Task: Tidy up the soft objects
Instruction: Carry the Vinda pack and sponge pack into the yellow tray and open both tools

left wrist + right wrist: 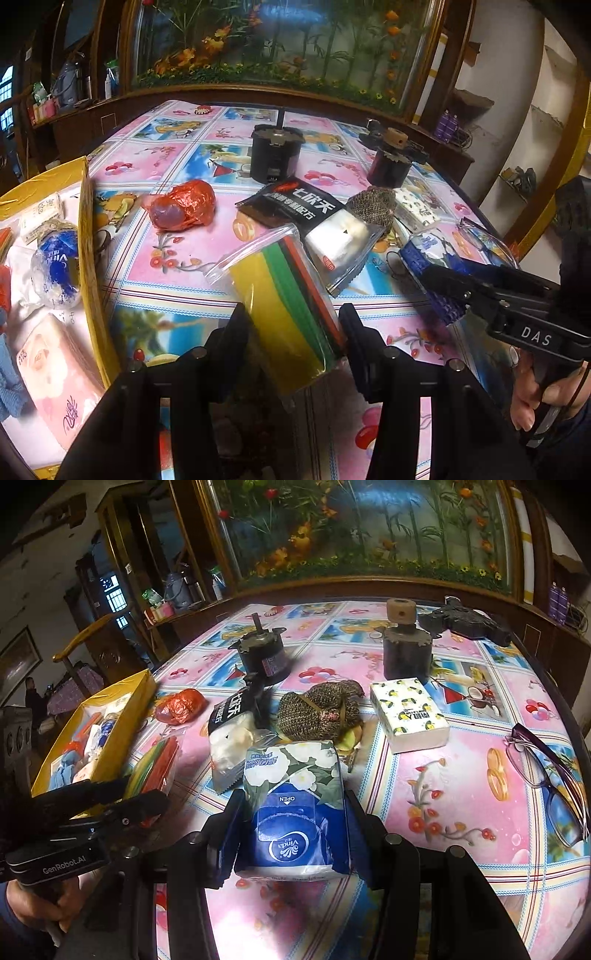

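The left gripper (pixel 291 317) was clenched on a clear bag of coloured sheets (pixel 284 295), held just right of the yellow box (pixel 92 258), above the patterned tablecloth (pixel 177 288). The right gripper (pixel 293 812) grasped a blue Vinda tissue pack (pixel 295 812), well right of the box. Farther from the box lay a black snack packet (pixel 231 731), a knitted bundle (pixel 321 712) and a lemon-print tissue pack (pixel 408 714).

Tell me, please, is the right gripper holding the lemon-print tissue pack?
No, the right gripper clamps the blue Vinda tissue pack; the lemon-print pack lies untouched.
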Action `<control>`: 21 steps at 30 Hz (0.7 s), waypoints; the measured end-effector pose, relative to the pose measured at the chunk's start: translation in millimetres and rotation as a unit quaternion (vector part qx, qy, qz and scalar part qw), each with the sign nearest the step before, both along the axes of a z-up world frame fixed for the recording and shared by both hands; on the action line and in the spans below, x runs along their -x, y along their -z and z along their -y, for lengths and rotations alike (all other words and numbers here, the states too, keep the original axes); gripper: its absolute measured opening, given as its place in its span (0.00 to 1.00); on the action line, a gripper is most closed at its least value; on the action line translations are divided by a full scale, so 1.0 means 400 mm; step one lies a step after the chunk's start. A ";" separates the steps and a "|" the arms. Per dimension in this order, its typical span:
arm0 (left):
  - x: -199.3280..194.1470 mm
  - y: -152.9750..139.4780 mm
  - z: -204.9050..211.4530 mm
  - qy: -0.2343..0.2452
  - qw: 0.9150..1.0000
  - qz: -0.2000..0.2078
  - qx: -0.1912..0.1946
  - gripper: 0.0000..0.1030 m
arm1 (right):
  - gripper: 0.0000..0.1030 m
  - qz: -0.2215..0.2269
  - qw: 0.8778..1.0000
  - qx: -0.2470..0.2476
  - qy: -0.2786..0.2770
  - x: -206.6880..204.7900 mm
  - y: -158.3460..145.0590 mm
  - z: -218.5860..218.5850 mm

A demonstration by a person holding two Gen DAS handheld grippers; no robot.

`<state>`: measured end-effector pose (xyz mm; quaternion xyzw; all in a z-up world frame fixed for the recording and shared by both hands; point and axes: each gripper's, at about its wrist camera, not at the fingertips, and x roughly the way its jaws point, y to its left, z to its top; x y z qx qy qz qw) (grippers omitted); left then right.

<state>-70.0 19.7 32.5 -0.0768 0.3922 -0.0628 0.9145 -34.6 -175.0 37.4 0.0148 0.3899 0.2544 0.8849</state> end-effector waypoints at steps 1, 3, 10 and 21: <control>0.003 -0.002 0.000 0.000 1.000 0.004 0.000 0.47 | 0.54 0.000 1.000 -0.003 -0.002 -0.001 0.000 -0.001; 0.007 -0.007 0.000 0.000 1.000 0.009 -0.001 0.47 | 0.54 0.002 1.000 -0.005 -0.004 -0.002 -0.003 -0.008; 0.032 -0.032 -0.023 -0.013 1.000 0.026 0.005 0.47 | 0.54 0.016 1.000 -0.021 -0.010 -0.001 -0.036 -0.055; 0.099 -0.127 -0.164 -0.070 0.995 0.070 0.015 0.47 | 0.54 0.024 0.998 -0.029 -0.059 0.000 -0.086 -0.246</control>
